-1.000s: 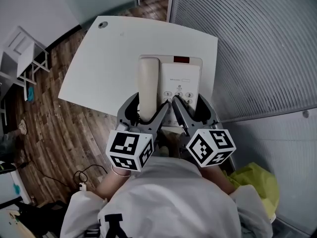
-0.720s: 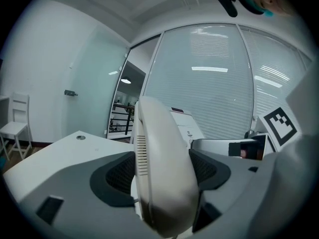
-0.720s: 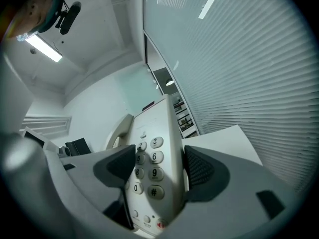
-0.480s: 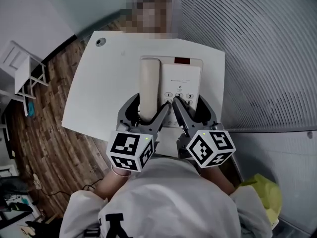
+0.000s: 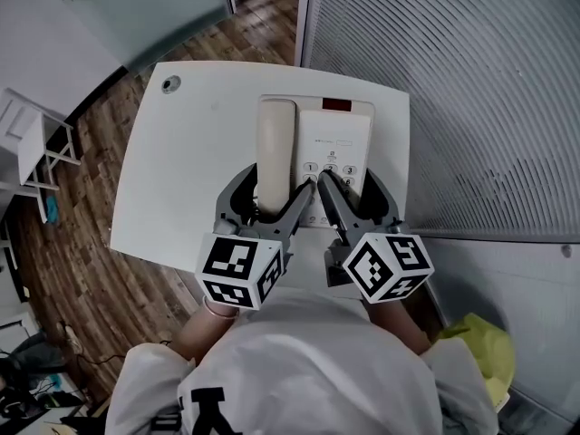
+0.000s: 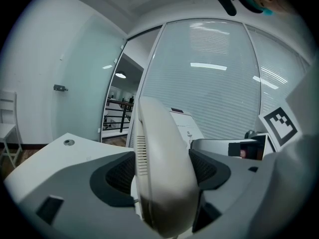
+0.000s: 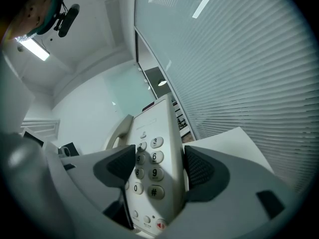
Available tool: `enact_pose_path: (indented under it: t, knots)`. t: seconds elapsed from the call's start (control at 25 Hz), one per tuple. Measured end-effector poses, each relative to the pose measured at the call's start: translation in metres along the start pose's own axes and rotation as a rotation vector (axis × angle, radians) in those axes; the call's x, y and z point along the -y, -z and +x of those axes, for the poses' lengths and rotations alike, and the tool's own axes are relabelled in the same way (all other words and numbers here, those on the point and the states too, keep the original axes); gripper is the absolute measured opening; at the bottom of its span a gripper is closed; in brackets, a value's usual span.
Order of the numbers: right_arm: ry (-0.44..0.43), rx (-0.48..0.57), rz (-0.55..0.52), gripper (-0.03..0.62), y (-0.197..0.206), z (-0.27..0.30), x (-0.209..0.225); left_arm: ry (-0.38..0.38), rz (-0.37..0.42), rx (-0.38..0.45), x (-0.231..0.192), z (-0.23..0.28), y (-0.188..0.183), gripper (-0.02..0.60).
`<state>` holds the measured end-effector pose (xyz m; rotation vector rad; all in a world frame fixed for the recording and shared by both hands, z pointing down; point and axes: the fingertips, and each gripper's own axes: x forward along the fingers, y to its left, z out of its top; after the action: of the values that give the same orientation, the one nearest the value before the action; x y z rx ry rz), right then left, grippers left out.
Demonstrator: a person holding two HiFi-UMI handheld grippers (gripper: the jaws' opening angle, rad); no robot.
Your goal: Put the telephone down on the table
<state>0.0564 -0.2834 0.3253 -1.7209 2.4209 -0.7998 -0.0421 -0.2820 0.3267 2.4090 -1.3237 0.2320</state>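
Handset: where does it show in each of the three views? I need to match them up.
Head view: handset at centre, on the left side of the telephone.
Left gripper view: lower centre, clamped between the jaws.
Right gripper view: left of centre, behind the telephone.
Shared landmark: the blinds, right of it in all three.

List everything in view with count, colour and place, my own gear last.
telephone: one, cream, over the table's right part, held at both sides
table: one, white, in front of the person
floor: brown wood, left of the table
chair: one, white, far left
bag: one, yellow-green, lower right; looks like a bag
blinds: grey-white, along the right
left gripper: one, grey, jaws shut on the telephone's handset
right gripper: one, grey, jaws shut on its keypad side
shirt: white, bottom
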Motion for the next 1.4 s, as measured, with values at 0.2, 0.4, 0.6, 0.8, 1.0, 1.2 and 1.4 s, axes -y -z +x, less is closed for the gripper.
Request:
enact_pose_path:
  t: [0.2,0.4,0.6,0.8,1.0,1.2,1.4]
  knots:
    - [-0.002,-0.020,-0.006,0.316,0.002,-0.003,-0.001,-0.011,-0.021,-0.009,0.001,-0.003,0.002,0.341]
    - [-0.004,-0.036,-0.006,0.316,0.000,0.003,0.008,-0.022,-0.039,-0.023,0.002,0.007,0.003,0.341]
    - [-0.002,-0.064,0.002,0.316,0.006,0.008,0.018,-0.038,-0.056,-0.047,0.002,0.016,0.012,0.341]
    - [0.006,-0.097,0.010,0.316,0.018,0.006,0.018,-0.044,-0.074,-0.077,0.000,0.012,0.023,0.341]
    - [0.009,-0.127,0.030,0.316,0.029,0.012,0.024,-0.056,-0.083,-0.103,-0.004,0.018,0.034,0.341]
    - [0.012,-0.144,0.048,0.316,0.039,0.018,0.038,-0.067,-0.083,-0.122,-0.006,0.029,0.045,0.341]
    - [0.018,-0.168,0.072,0.316,0.048,0.024,0.045,-0.076,-0.076,-0.144,-0.009,0.036,0.054,0.341]
